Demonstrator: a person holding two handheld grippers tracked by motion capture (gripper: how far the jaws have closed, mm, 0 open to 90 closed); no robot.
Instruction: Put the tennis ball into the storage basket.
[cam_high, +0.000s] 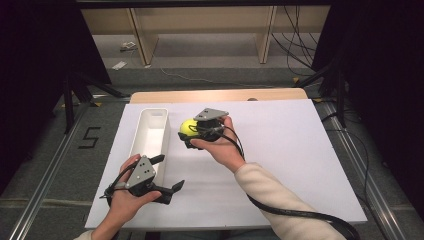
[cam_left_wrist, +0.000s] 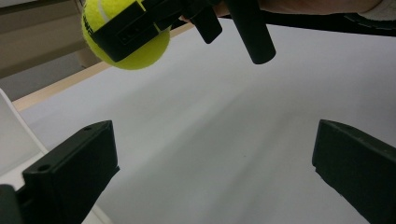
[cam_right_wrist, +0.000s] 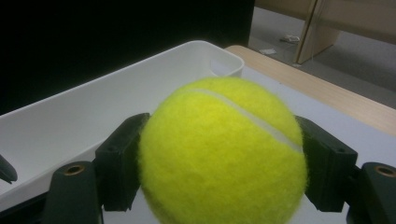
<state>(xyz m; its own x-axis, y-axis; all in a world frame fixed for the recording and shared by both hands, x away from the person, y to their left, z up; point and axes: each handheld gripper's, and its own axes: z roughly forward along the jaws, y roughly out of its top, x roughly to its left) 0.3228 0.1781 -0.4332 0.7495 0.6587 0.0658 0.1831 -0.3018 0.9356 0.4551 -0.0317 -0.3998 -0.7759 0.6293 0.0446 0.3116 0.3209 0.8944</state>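
A yellow tennis ball (cam_high: 188, 127) is held just right of the long white bin (cam_high: 150, 136), lifted off the white table. My right gripper (cam_high: 192, 131) is shut on it, a black jaw pressing each side of the ball (cam_right_wrist: 224, 154). The bin's hollow inside (cam_right_wrist: 70, 121) lies just beyond the ball and looks bare. My left gripper (cam_high: 169, 175) stands open near the table's front left, by the bin's near end, with nothing between its jaws. From the left gripper view the ball (cam_left_wrist: 126, 37) hangs up high in the other gripper's jaws.
The white board (cam_high: 280, 150) covers the table, whose wooden top (cam_high: 220, 95) shows along the far edge. A black cable (cam_high: 300, 215) trails from the right gripper over the front right. Shelving legs and dark stands are on the floor beyond.
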